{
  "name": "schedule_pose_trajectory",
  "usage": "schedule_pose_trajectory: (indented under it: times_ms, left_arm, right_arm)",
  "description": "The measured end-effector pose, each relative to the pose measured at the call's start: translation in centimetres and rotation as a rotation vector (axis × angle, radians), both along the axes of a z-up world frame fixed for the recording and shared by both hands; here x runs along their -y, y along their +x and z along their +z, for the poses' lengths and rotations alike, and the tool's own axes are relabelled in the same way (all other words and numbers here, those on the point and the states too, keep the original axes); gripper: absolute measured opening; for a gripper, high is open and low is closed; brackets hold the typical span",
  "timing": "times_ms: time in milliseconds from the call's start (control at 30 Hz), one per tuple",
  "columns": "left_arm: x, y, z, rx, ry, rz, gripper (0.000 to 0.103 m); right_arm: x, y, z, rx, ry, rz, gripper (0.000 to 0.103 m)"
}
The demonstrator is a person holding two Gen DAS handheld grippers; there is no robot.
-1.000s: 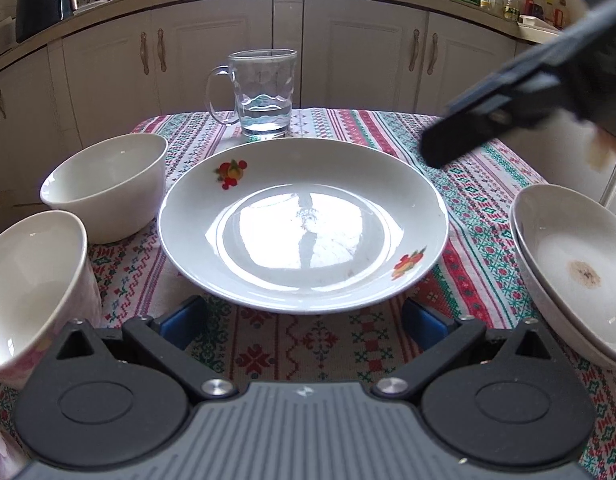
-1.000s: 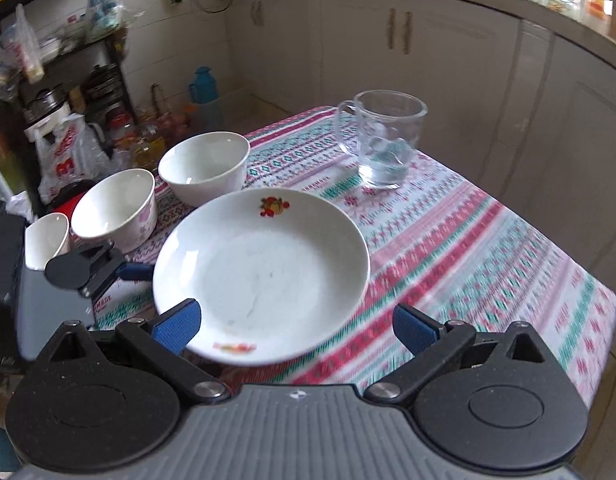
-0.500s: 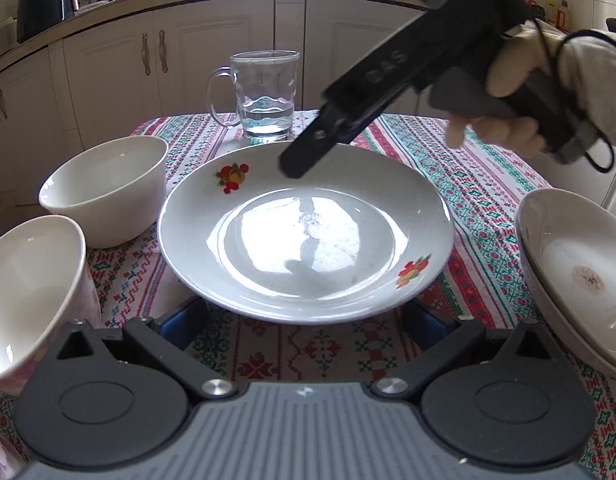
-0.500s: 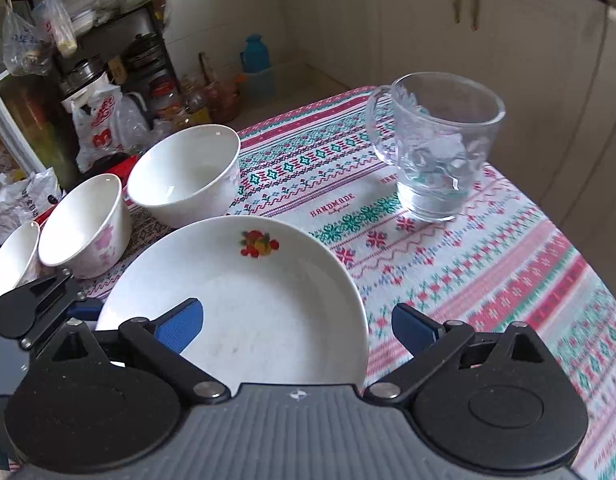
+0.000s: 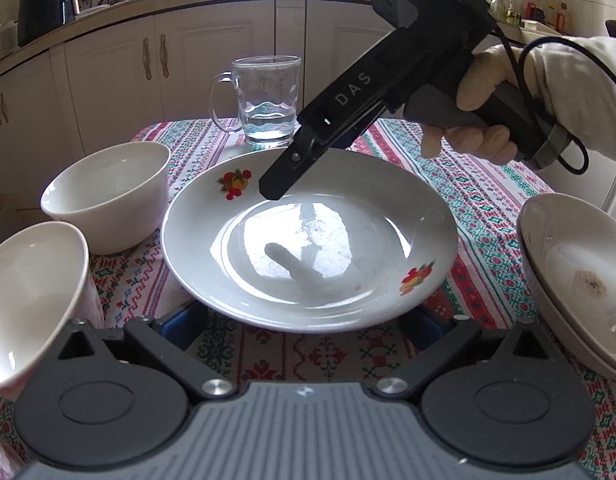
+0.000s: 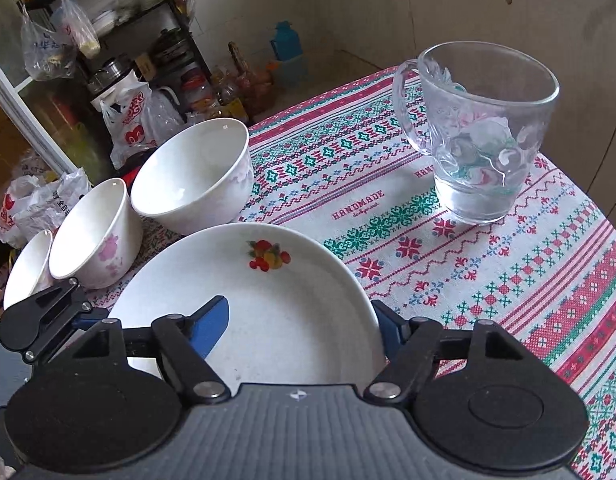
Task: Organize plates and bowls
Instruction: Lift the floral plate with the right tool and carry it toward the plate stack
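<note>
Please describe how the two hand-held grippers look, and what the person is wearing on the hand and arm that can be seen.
Each hand-held gripper is black, with a ribbed grey body, two round black discs, silver pivot screws and blue finger pads. The right hand-held gripper bears the white letters "DAS", has a grey pistol handle and a black cable. The hand wears a cream glove, with a white sleeve.

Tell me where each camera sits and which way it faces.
Left wrist: on the left gripper, facing across the plate to the mug; its own jaws, just closing slightly, flank the plate's near rim; the right gripper and hand show.
Right wrist: on the right gripper, facing down toward the bowls; its jaws, just closing, straddle the plate's rim.
Shared: plate, mug, bowls.
</note>
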State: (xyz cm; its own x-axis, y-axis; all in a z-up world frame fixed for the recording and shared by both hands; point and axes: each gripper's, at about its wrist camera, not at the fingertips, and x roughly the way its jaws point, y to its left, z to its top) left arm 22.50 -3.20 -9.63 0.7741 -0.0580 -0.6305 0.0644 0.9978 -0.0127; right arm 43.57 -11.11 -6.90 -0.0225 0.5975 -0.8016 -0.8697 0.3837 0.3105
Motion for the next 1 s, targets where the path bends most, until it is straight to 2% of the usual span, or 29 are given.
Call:
schedule_pose_trajectory:
  times_ms: [100,600,1000]
  left_arm:
    - [0.2,-0.2,0.1,0.01,0.024,-0.008,0.1]
    - [0.0,-1.2,0.3,-0.01,0.041,-0.057,0.1]
    - [0.0,-4.6,2.9,0.001,0.052,-0.123,0.1]
  right_arm:
    - [0.0,-0.1,0.1,0.001,-0.003,-0.006,0.081]
    - [1.0,-2.3,0.9,0.008,-0.005,-0.046,0.082]
    - [3.1,-6.4,2.8,0.017,0.019,-0.098,0.082]
